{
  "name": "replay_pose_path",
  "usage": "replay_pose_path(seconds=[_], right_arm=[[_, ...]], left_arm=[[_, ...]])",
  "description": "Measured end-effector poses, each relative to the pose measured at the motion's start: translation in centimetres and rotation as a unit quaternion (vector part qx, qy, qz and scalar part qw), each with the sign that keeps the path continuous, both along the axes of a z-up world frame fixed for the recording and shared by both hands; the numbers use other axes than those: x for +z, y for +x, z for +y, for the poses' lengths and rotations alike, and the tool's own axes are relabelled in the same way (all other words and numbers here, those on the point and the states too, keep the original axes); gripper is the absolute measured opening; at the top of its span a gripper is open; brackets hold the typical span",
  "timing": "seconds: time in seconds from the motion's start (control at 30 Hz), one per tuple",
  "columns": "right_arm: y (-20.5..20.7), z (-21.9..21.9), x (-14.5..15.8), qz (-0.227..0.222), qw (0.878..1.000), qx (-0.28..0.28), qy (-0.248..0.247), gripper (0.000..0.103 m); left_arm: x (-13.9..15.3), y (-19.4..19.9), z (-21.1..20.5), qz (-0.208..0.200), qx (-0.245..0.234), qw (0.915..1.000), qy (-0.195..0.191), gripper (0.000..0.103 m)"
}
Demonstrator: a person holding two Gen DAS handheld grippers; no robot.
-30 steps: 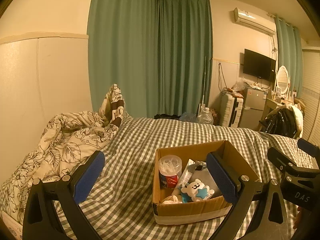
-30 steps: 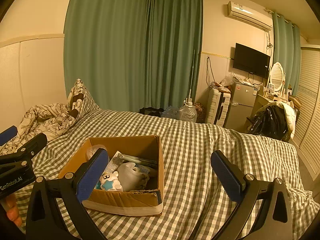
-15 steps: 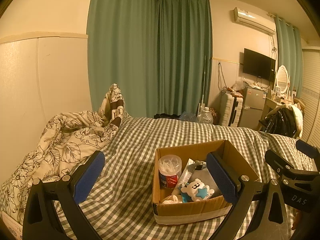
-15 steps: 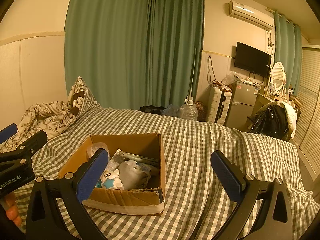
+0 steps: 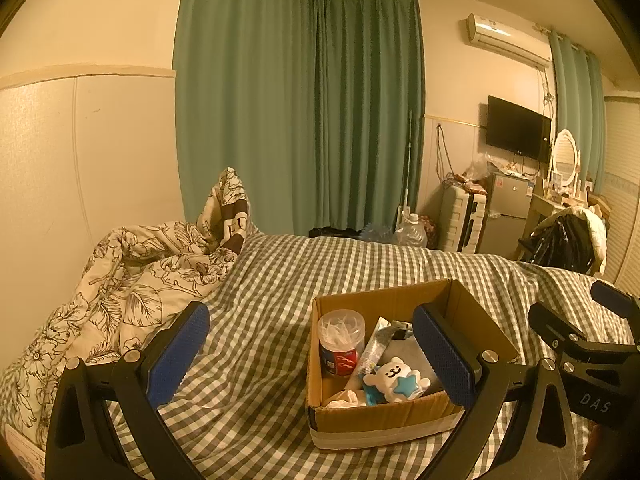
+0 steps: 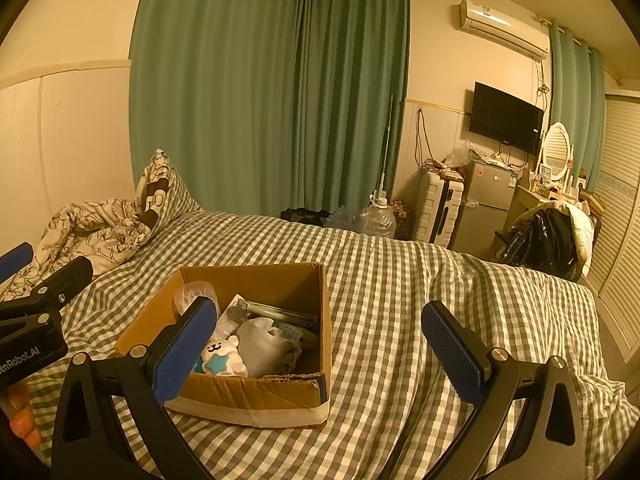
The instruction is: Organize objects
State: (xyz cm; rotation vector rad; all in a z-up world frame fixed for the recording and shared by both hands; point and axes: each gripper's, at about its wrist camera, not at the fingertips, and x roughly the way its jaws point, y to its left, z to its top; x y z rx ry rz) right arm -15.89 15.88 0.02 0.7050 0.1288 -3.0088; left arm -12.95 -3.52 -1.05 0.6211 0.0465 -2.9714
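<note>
The left hand-held gripper [image 5: 310, 354] has its blue pads wide apart and holds nothing. The right hand-held gripper [image 6: 320, 350] is wide apart and empty too. Both hang above the bed with the green checked cover [image 6: 420, 280], likely ready to pick. Between them, near the bed's front edge, sits the brown cardboard box [image 5: 384, 416]. Inside it lie a white bear toy with a blue star [image 5: 396, 380], a clear round tub with a red label [image 5: 341, 340] and a grey cloth bag [image 6: 262, 346], so nothing rolls away.

A cardboard box [image 5: 384, 420] of small items sits on the checked bedspread [image 5: 260, 320].
</note>
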Motion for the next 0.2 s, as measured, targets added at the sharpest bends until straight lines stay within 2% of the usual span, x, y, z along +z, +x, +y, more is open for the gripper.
replay_pose_path(seconds=[0.2], right_arm=[[0.0, 0.01, -0.01, 0.001, 1.0, 0.0, 0.0, 0.103]], left_arm=[[-0.36, -0.28, 0.25, -0.005, -0.007, 0.9999, -0.01, 0.103]])
